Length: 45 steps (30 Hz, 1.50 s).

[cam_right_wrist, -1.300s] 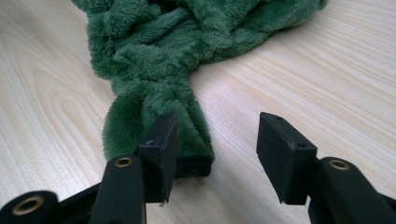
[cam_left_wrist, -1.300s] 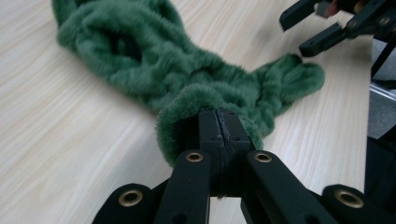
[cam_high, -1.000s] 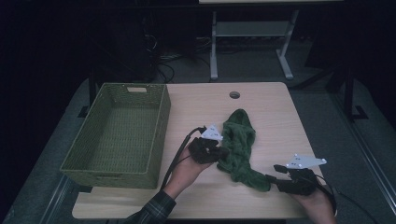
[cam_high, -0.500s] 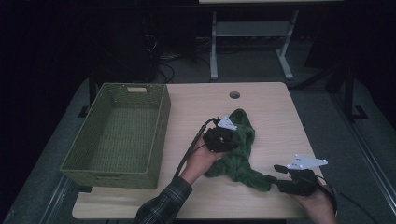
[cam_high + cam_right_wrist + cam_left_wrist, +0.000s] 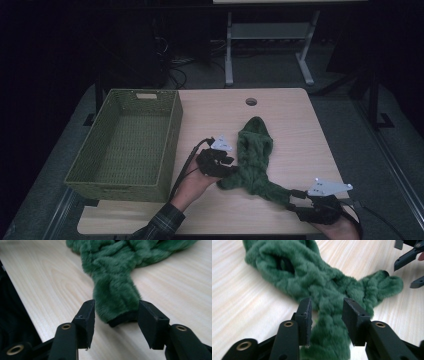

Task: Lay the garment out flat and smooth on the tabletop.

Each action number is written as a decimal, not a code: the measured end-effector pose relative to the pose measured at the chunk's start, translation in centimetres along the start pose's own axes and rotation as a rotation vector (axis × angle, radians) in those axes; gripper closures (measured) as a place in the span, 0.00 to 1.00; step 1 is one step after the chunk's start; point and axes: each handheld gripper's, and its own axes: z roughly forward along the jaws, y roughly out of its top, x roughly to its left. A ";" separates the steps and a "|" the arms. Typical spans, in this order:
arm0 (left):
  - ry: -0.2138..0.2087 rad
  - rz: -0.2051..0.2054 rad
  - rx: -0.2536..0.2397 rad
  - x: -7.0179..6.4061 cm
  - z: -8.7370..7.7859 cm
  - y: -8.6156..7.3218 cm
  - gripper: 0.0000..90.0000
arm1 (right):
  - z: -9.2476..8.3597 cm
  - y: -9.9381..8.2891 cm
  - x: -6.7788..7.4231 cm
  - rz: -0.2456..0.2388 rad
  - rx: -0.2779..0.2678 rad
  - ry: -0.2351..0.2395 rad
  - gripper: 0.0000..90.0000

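High view: empty basket (image 5: 125,145) far left, green scarf (image 5: 255,155) mid-desk (image 5: 295,125). Left gripper (image 5: 325,315) has just been opening, jaws astride the scarf's middle, not pinching. Right gripper (image 5: 115,320) brackets the scarf's tail end, probably loose. Looks like folding; next, close on the scarf and lift.

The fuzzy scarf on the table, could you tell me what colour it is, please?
The scarf is dark green, clearest in the left gripper view.
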 end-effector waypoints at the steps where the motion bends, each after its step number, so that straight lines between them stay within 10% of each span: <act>1: 0.004 -0.002 0.004 0.0 -0.1 -0.4 0.64 | 0.2 -0.1 0.0 0.003 0.006 0.003 0.56; 8: 0.014 -0.018 0.022 -0.1 -0.9 -2.6 0.56 | 1.4 0.0 -0.2 -0.029 0.052 0.009 0.89; 21: 0.011 -0.014 0.045 0.0 -1.1 -3.6 0.55 | 1.1 4.4 -1.3 -0.034 -0.062 0.046 0.89; 45: -0.003 -0.016 0.052 -0.1 -0.9 -3.8 0.55 | 9.3 11.9 -3.0 -0.106 -0.024 -0.008 0.79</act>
